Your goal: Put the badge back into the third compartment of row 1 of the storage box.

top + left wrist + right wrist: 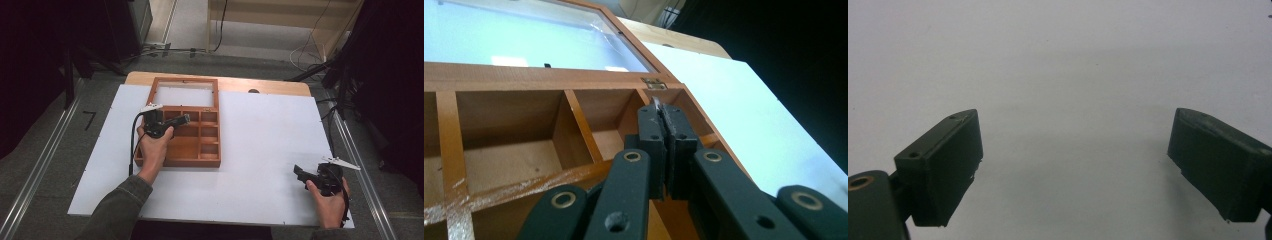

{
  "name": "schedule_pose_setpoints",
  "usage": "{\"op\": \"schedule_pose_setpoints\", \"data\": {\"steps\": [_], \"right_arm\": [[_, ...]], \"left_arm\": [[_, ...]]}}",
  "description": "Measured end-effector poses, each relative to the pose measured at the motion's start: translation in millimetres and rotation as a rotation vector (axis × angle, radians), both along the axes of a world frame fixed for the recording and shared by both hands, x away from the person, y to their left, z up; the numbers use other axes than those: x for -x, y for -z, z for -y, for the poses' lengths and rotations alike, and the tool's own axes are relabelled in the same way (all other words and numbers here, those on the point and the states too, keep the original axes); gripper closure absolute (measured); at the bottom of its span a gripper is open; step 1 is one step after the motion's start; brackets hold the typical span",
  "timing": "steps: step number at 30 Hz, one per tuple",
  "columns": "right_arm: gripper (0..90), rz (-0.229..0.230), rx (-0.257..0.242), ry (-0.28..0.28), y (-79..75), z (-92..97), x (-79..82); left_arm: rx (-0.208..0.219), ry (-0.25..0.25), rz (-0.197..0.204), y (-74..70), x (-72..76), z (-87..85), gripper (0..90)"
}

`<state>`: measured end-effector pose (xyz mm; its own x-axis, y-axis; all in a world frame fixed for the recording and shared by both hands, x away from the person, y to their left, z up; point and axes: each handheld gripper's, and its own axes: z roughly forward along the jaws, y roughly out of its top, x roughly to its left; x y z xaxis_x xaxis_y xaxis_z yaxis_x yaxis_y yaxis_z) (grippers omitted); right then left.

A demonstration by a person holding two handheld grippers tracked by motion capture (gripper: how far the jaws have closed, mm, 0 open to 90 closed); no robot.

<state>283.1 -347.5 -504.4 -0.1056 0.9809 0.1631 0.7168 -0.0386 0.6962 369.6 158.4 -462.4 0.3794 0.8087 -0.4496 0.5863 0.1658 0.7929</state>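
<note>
A wooden compartment box (197, 145) sits on the white table (260, 165), its glass lid (186, 95) lying open past the box's far edge. The box's long axis runs from you toward the far edge, and the lid hinges along that far side.

Your left gripper (184, 119) hovers over the box's far row of compartments, pointing across the box toward its right wall. Its jaws are pressed together; in the left gripper view (665, 117) a tiny pale sliver shows at the tips, too small to name.

Your right gripper (299, 171) rests well to the right of the box, near the table's near edge, aimed back toward the box, jaws spread and empty (1075, 165). The left hand is much the nearer.
</note>
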Motion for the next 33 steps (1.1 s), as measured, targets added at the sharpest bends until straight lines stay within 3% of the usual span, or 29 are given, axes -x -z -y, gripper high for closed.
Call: {"op": "schedule_pose_setpoints", "data": {"steps": [15,19,33], "right_arm": [[5.8,-0.001,-0.003,-0.002,-0.2,0.3,0.4],[5.8,-0.001,-0.003,-0.005,-0.4,0.5,0.6],[5.8,0.000,-0.006,-0.001,-1.2,0.3,1.2]], "left_arm": [[-0.018,-0.032,-0.017,4.4,-20.9,6.0,89.1],[-0.015,-0.038,-0.027,7.3,-23.6,5.7,76.0],[-0.027,-0.014,-0.017,3.5,-10.1,5.8,60.9]]}}
